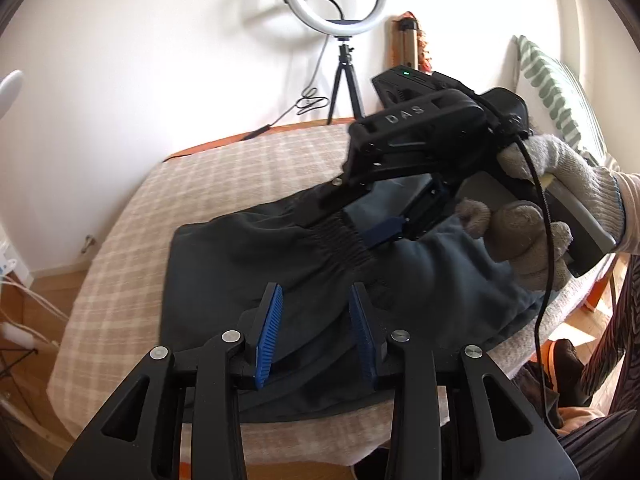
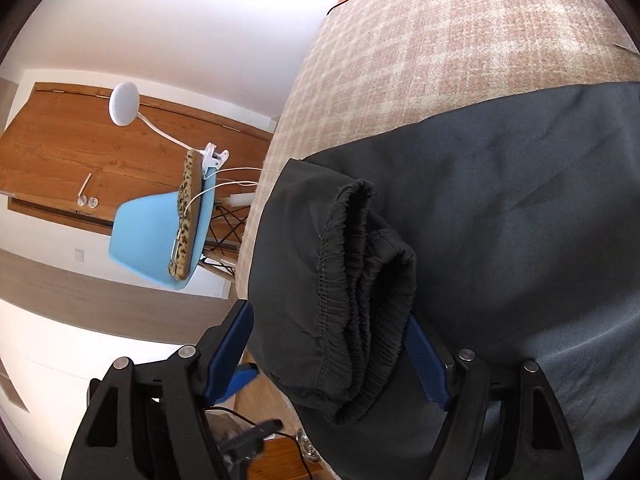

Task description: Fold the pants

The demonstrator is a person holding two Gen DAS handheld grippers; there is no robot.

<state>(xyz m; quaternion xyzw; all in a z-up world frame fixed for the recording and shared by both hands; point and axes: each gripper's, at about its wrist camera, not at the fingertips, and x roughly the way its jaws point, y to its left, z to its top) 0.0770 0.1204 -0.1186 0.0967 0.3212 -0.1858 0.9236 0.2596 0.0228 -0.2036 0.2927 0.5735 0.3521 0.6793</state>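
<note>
Dark grey pants (image 1: 248, 280) lie partly folded on a checked beige tablecloth (image 1: 132, 240). My left gripper (image 1: 316, 304) is open just above the folded pants, its blue pads (image 1: 269, 332) apart and holding nothing. My right gripper (image 1: 360, 236), held by a gloved hand (image 1: 552, 208), reaches in from the right and holds the gathered elastic waistband (image 1: 348, 244). In the right wrist view the bunched waistband (image 2: 360, 304) sits between my right gripper's (image 2: 332, 320) blue pads (image 2: 426, 364), lifted over the rest of the pants (image 2: 520, 240).
A ring light on a tripod (image 1: 336, 4) stands behind the table by the white wall. A striped green cushion (image 1: 552, 84) is at the right. A blue chair (image 2: 160, 236) and a white lamp (image 2: 125, 104) stand beside the table. Cables (image 1: 24, 292) hang at the left.
</note>
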